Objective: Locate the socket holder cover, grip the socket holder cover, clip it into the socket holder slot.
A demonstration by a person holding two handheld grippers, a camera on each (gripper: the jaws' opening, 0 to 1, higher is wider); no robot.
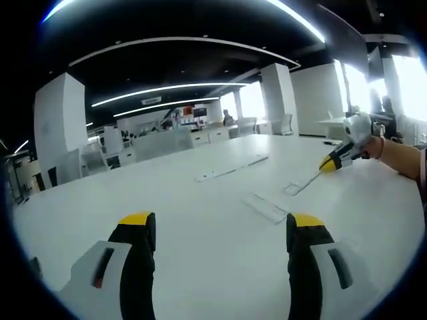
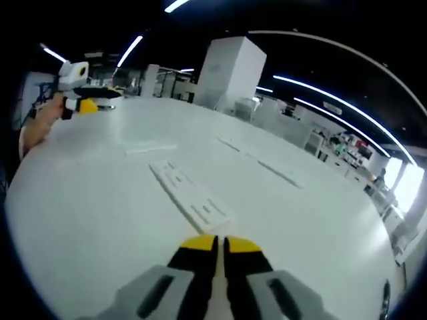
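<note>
A long white socket holder cover (image 2: pixel 190 193) lies flat on the white table (image 2: pixel 80 220), its near end just ahead of my right gripper (image 2: pixel 220 244). That gripper's yellow-tipped jaws are shut with only a hairline gap, and I see nothing between them. In the left gripper view the right gripper (image 1: pixel 331 162) shows at the right, held by a hand, its tip near a thin strip (image 1: pixel 301 183). My left gripper (image 1: pixel 221 220) hovers over the table with jaws wide open and empty. A flat rectangular cover (image 1: pixel 265 208) lies ahead of it.
More flush strips and slots (image 1: pixel 230 170) (image 2: pixel 257 160) run across the table's middle. A person's hand and forearm (image 1: pixel 400 157) reach in from the right. The left gripper (image 2: pixel 77 87) shows far off at upper left. Office pillars and desks stand beyond.
</note>
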